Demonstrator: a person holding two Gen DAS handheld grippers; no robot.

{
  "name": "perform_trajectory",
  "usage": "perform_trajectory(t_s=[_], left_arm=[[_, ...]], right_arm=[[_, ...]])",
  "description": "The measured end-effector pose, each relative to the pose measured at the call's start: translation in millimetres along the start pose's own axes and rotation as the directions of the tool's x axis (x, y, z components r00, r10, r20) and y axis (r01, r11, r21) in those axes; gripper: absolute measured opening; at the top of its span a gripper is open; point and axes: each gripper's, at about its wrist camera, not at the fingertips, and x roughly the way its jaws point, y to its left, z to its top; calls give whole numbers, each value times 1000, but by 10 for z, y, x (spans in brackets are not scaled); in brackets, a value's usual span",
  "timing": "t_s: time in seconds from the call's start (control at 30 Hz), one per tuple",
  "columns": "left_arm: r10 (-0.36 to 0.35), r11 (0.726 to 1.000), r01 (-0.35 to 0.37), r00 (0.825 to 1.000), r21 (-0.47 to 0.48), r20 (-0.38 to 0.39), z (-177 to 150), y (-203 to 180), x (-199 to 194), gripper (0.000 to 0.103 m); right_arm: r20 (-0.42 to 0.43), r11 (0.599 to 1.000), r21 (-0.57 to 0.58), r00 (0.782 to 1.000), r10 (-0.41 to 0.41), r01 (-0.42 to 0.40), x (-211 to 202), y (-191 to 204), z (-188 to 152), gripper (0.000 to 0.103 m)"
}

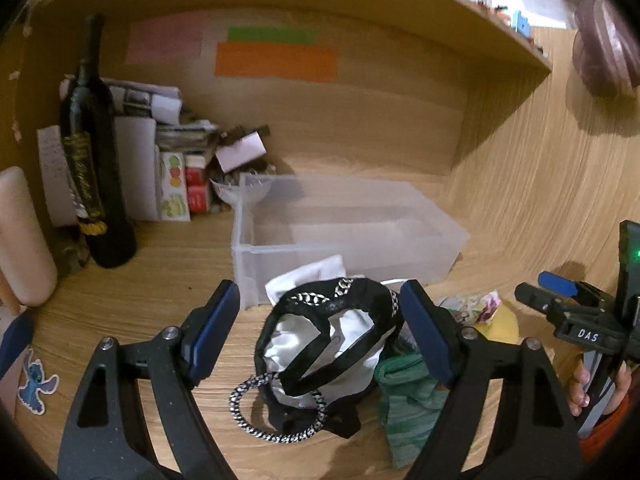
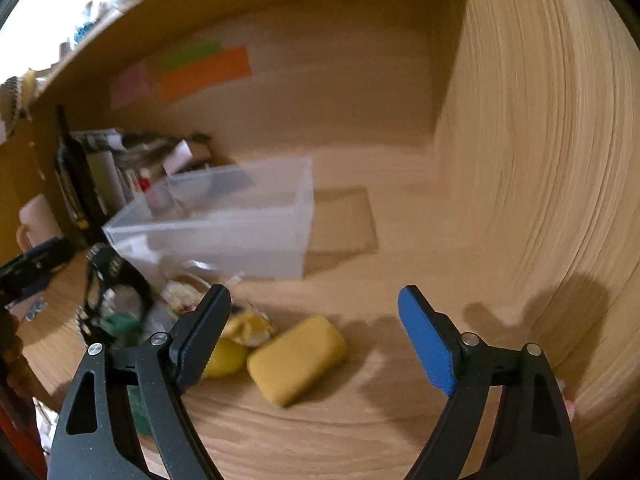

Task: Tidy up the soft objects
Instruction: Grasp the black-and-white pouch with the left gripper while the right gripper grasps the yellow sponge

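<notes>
Left gripper (image 1: 320, 332): jaws spread wide, nothing held. The black-and-white pouch (image 1: 320, 356) lies on the wooden desk (image 1: 168, 280) in the gap between the jaws, touching neither as far as visible; green cloth (image 1: 408, 400) just beside it under the right-hand finger. Clear plastic bin (image 1: 344, 236) sits behind.

Right gripper (image 2: 316, 332): jaws also wide apart, empty. Yellow sponge (image 2: 296, 360) lies between them, nearer the left-hand finger.

Home setting: a wooden desk nook (image 1: 520, 184) under a shelf. Far left, a dark wine bottle (image 1: 94, 152) beside stacked papers and small boxes (image 1: 176, 148). Coloured sticky notes (image 1: 276, 58) on back panel. Cartoon sticker (image 1: 36, 386) near left on the desktop.
</notes>
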Motion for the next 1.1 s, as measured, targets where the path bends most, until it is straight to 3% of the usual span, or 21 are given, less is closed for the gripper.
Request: perform_trajectory(t_s=[0.3,0.37,0.4,0.43,0.53,0.7,0.77,0.8,0.83,0.87,1.1], left_arm=[[-7,1000,9,995,25,-95,-19,-74,361,83],[-5,1000,8,994,26,-108,-37,-64,409,83],[-5,1000,8,994,26,-109,-45,-61,420,81],[1,1000,2,994,30,-107,-48,-50,415,77],[16,999,-11,995,50,-94,-58,-49,408,64],[28,996,-21,997,81,-79,-97,-49,352,40],[28,996,-22,997,82,-76,-96,-29,335,24],[25,997,-20,997,76,-74,-92,-15,323,24],[22,998,-17,997,65,-68,-85,4,305,13],[19,998,-16,998,57,-64,-75,16,292,9],[0,999,0,1000,41,-18,62,84,137,9]], right_arm=[[-129,998,-12,990,65,-67,246,19,-171,84],[-142,997,-22,987,70,-74,268,56,-192,77],[-148,997,-22,986,72,-76,296,68,-191,67],[-159,997,-20,984,75,-79,306,67,-204,60],[-151,997,-18,986,66,-70,290,65,-203,55],[-129,999,-17,991,33,-36,241,53,-170,50],[-111,1000,-15,994,19,-20,201,37,-149,48],[-103,1000,-16,995,15,-16,193,34,-129,48],[-90,1000,-16,996,8,-9,165,27,-109,48],[-79,1000,-16,997,2,-3,145,26,-85,48],[15,1000,-19,1000,-6,6,-39,29,113,47]])
